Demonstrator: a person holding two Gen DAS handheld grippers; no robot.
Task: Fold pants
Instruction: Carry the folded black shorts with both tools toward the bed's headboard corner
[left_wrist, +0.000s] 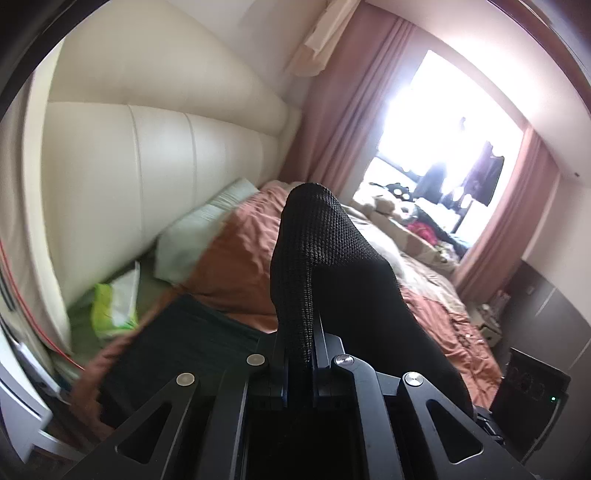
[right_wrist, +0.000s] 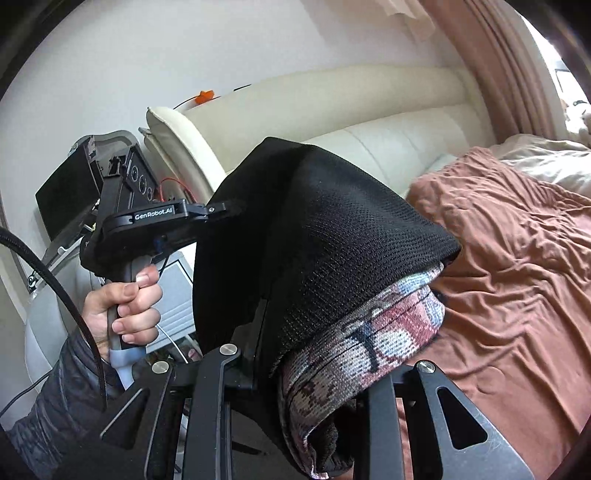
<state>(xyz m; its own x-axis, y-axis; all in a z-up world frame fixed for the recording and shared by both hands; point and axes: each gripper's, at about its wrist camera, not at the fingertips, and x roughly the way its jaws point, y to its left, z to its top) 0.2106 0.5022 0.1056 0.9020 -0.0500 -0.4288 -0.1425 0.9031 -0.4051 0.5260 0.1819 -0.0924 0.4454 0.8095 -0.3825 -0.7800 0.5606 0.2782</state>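
Black knit pants (left_wrist: 314, 251) pinched between clenched fingers of left gripper (left_wrist: 299, 354), cloth rising ahead of fingertips, draping off to right. Beyond fingers: rust-brown bedspread (left_wrist: 243, 258), cream headboard (left_wrist: 166, 166). Person's hand (right_wrist: 125, 306) grips left gripper's handle. Right gripper (right_wrist: 325, 369) clamps bunched pants with patterned waistband (right_wrist: 376, 332), fabric mounded over fingers, bedspread right of them.

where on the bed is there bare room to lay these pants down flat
The widest free patch is the rust-brown duvet, between the cream headboard and the bed's near edge. Crowded spots: the far end by the window, piled with clothes and a soft toy, and the headboard corner with the pale green pillow and tissue pack.
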